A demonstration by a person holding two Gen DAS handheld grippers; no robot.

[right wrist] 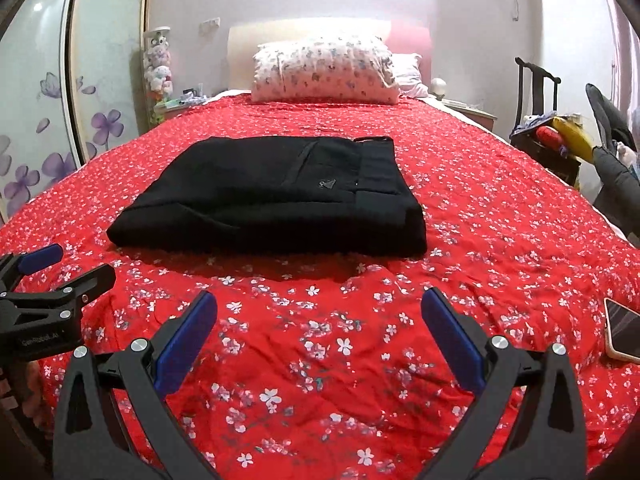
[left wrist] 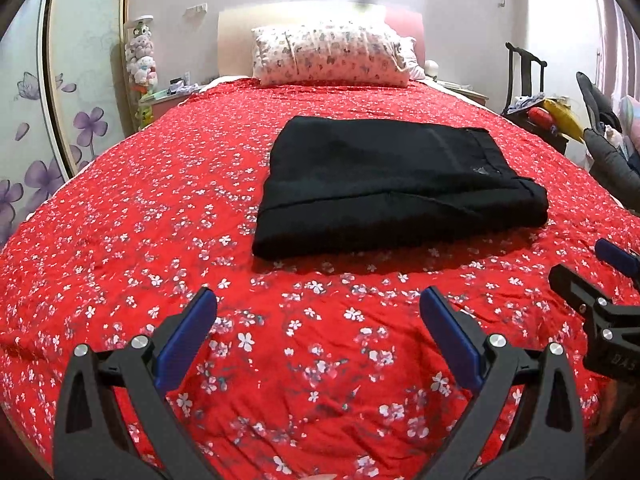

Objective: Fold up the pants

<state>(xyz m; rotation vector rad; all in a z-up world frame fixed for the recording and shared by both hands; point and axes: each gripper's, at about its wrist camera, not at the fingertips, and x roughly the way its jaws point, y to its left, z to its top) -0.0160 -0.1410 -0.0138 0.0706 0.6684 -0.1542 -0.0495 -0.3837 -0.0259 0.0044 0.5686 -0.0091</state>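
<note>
Black pants (left wrist: 396,184) lie folded into a compact rectangle on the bed, on the red floral bedspread (left wrist: 120,240), about mid-bed and well short of the patterned pillow (left wrist: 328,54) at the headboard. Waistband end points toward the right side of the bed; a small logo shows near it in the right wrist view (right wrist: 326,185). Stack sits flat, edges roughly aligned, nothing touching it.

Left tool (left wrist: 318,320): blue-padded fingers spread wide, nothing between them, hovering over bare bedspread near the foot-side edge of the pants, apart from the fabric.

Right tool (right wrist: 319,320): fingers likewise spread wide and empty, over bedspread in front of the pants, not in contact.

Each tool appears at the edge of the other's view, side by side.

Phone (right wrist: 624,334) lies on the bedspread right of the right tool
</note>
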